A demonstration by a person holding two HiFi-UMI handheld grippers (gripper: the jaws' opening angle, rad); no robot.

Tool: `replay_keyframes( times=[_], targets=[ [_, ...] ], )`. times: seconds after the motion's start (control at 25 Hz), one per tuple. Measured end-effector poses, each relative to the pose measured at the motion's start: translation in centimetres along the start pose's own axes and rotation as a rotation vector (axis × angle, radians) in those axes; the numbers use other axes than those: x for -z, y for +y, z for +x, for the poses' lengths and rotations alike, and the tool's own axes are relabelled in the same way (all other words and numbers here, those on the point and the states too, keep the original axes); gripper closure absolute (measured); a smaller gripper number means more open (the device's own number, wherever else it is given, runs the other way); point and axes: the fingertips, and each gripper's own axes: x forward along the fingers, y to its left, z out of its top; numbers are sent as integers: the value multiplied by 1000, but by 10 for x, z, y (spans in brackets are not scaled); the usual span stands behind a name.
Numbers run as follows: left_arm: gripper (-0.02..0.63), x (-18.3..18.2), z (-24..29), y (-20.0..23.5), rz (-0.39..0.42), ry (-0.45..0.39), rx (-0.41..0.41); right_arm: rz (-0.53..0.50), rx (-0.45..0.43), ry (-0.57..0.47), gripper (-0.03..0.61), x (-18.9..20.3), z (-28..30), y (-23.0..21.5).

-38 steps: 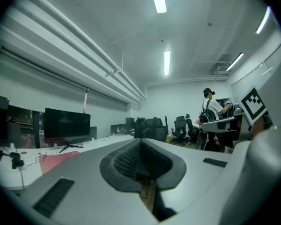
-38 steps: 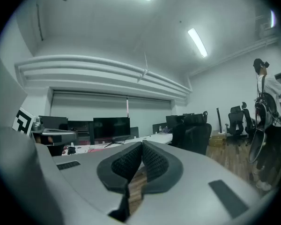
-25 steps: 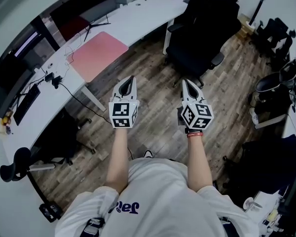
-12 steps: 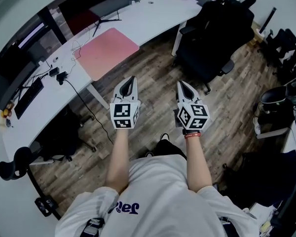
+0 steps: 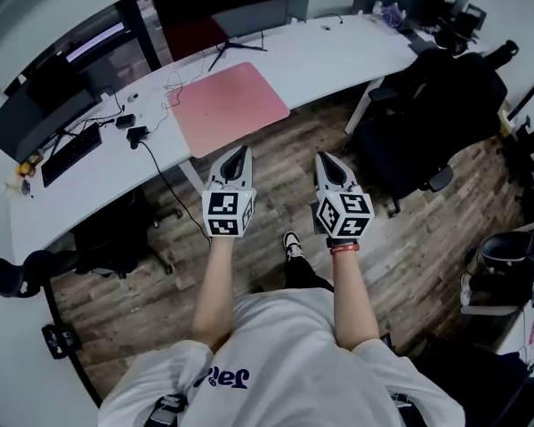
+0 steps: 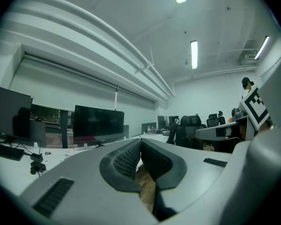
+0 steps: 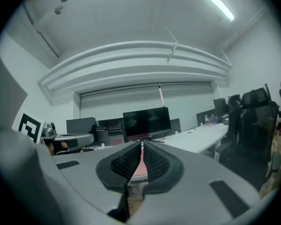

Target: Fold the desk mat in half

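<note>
The pink desk mat lies flat on the curved white desk, in front of a dark monitor. Both grippers are held out level over the wooden floor, short of the desk's edge and apart from the mat. My left gripper is shut with nothing in it; its pads meet in the left gripper view. The jaws of my right gripper have just been opening and stand a narrow slit apart with nothing between them. A strip of the pink mat shows through that slit.
A black office chair stands to the right of the desk leg. A keyboard, small devices and cables lie on the desk left of the mat. Another chair sits under the desk at the left.
The desk and the pink mat have drawn nearer and shifted toward the middle of the head view. Both grippers stay side by side in front of the person and now point at the mat.
</note>
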Motion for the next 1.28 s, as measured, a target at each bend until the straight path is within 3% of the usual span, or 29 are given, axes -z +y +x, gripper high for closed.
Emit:
replay_keyframes(
  times=[0.32, 0.76, 1.28],
  targets=[
    [589, -9, 56, 44, -31, 14, -135, -27, -169, 40, 543, -22, 102, -5],
    [546, -2, 98, 83, -47, 43, -300, -53, -360, 96, 525, -23, 190, -8],
    [491, 53, 153, 110, -204, 111, -403, -2, -456, 214, 485, 22, 273, -39]
  ],
)
